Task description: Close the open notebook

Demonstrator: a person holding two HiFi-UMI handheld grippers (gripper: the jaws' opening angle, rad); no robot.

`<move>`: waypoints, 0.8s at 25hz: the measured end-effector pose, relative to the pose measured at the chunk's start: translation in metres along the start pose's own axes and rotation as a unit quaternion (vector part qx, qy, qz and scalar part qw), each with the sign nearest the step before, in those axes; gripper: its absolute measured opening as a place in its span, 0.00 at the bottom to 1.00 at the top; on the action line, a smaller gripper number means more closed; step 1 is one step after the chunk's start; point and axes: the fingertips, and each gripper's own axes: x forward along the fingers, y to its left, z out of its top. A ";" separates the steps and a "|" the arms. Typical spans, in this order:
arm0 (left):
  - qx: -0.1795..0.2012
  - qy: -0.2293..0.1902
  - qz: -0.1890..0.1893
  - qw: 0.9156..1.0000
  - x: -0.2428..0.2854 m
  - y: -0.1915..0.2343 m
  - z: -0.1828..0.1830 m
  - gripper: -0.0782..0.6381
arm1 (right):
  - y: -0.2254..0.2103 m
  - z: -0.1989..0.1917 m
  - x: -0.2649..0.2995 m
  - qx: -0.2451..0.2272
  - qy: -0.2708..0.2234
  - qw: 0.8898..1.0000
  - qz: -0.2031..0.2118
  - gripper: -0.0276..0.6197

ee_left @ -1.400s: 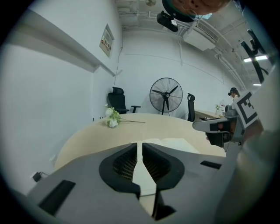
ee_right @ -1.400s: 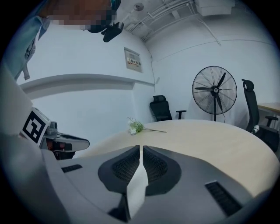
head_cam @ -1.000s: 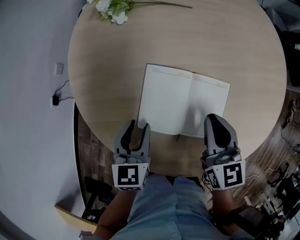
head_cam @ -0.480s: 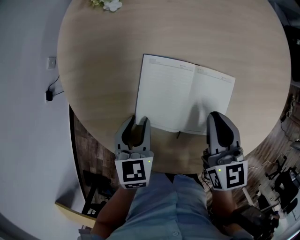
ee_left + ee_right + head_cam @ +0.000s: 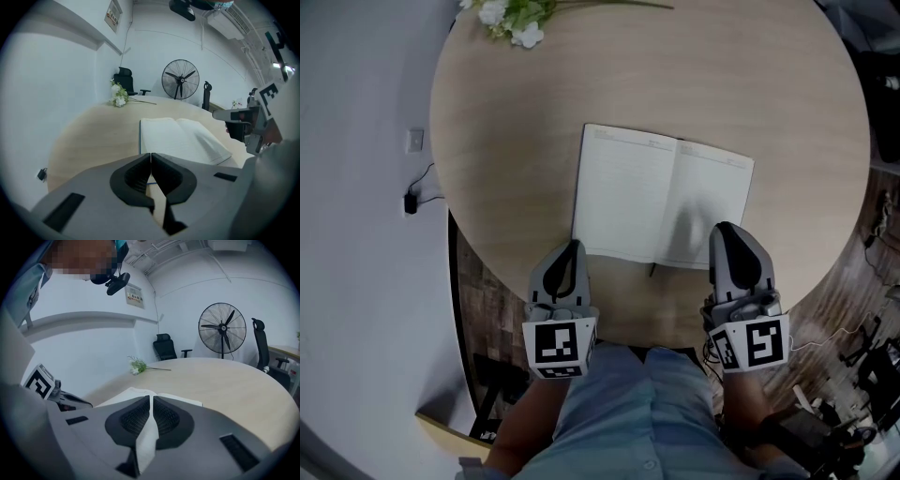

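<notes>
The open notebook point(image 5: 661, 192) lies flat on the round wooden table point(image 5: 516, 141), white pages up, with a thin blue cover edge showing in the left gripper view. My left gripper point(image 5: 573, 246) is at its near-left corner. Its jaws have just been closing and now meet tip to tip point(image 5: 151, 154); I see nothing between them, and the corner itself is hidden behind them. My right gripper point(image 5: 729, 230) is shut too, over the near part of the right page. Its jaws point(image 5: 152, 397) meet with only the white page point(image 5: 131, 393) showing below.
A sprig of white flowers point(image 5: 511, 17) lies at the table's far-left edge. Beyond the table stand a pedestal fan point(image 5: 180, 78) and a black office chair point(image 5: 124, 79). The table's near edge runs just under both grippers, with the person's lap below.
My left gripper's jaws stood apart around the notebook's near-left corner and are now shut there. The right gripper has kept its place and stayed shut.
</notes>
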 end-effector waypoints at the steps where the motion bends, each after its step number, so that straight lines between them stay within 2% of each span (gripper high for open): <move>1: 0.002 -0.006 -0.001 1.000 -0.004 -0.002 0.006 0.14 | 0.000 0.004 -0.002 -0.001 -0.007 1.000 0.000 0.12; 12: 0.039 -0.055 -0.024 0.997 -0.058 -0.056 0.059 0.14 | -0.011 0.046 -0.056 -0.004 -0.058 0.998 -0.009 0.12; 20: 0.087 -0.072 -0.066 0.991 -0.074 -0.118 0.080 0.14 | -0.034 0.062 -0.099 0.014 -0.099 0.994 -0.030 0.12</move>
